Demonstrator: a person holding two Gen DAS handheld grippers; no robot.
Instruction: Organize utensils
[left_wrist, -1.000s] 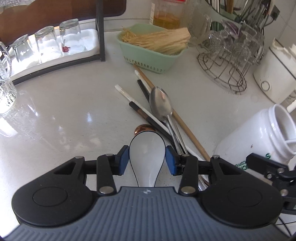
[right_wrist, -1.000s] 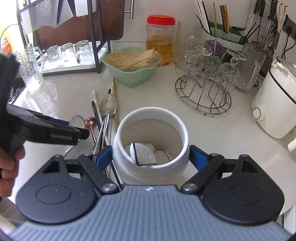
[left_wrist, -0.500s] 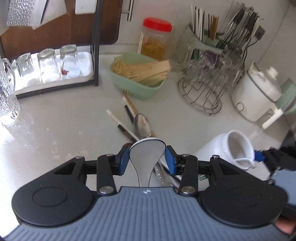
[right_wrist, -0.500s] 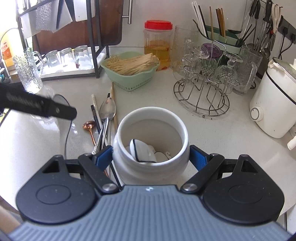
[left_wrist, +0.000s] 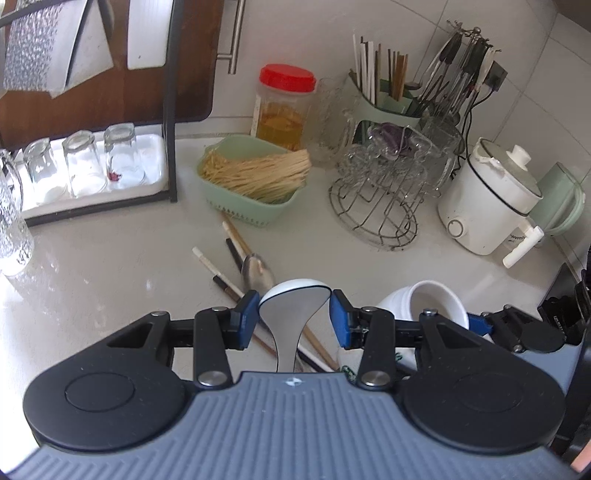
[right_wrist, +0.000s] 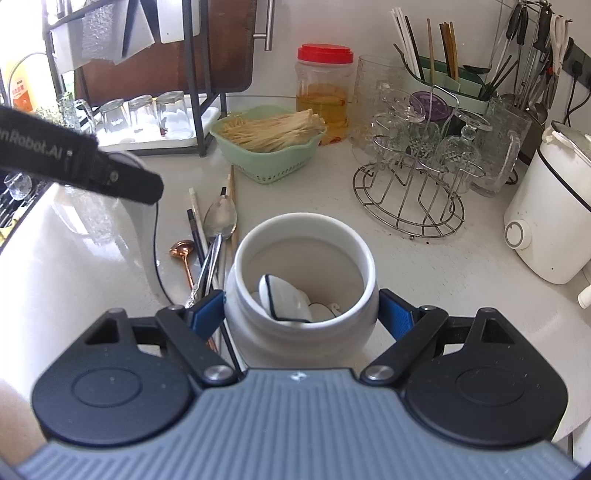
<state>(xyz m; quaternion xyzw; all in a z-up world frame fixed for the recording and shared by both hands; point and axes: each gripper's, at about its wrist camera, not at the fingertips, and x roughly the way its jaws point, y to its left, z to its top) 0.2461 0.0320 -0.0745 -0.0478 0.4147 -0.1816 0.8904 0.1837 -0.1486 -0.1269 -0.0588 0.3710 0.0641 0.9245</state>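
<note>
My left gripper (left_wrist: 293, 317) is shut on a white ceramic spoon (left_wrist: 293, 306) with a dark rim, its bowl clamped between the blue pads and held above the counter. In the right wrist view the same spoon (right_wrist: 142, 229) hangs at the left under one of the left gripper's fingers (right_wrist: 110, 177). My right gripper (right_wrist: 301, 308) is shut on a white jar (right_wrist: 258, 332), which stands on the counter with another white spoon (right_wrist: 280, 299) inside. Left of the jar lie a metal spoon (right_wrist: 221, 218), a copper spoon (right_wrist: 181, 249) and chopsticks (right_wrist: 195, 210).
A green basket (right_wrist: 273, 166) of dry noodles stands behind the loose utensils. To the right are a wire glass rack (right_wrist: 410, 199) and a white cooker (right_wrist: 550, 221). A red-lidded jar (right_wrist: 325, 92), a utensil holder (right_wrist: 443, 77) and a tray of glasses (right_wrist: 147, 114) line the back.
My left gripper has risen with the white spoon, lifting it off the counter, and its view now takes in the whole back wall. The right gripper and jar have stayed put.
</note>
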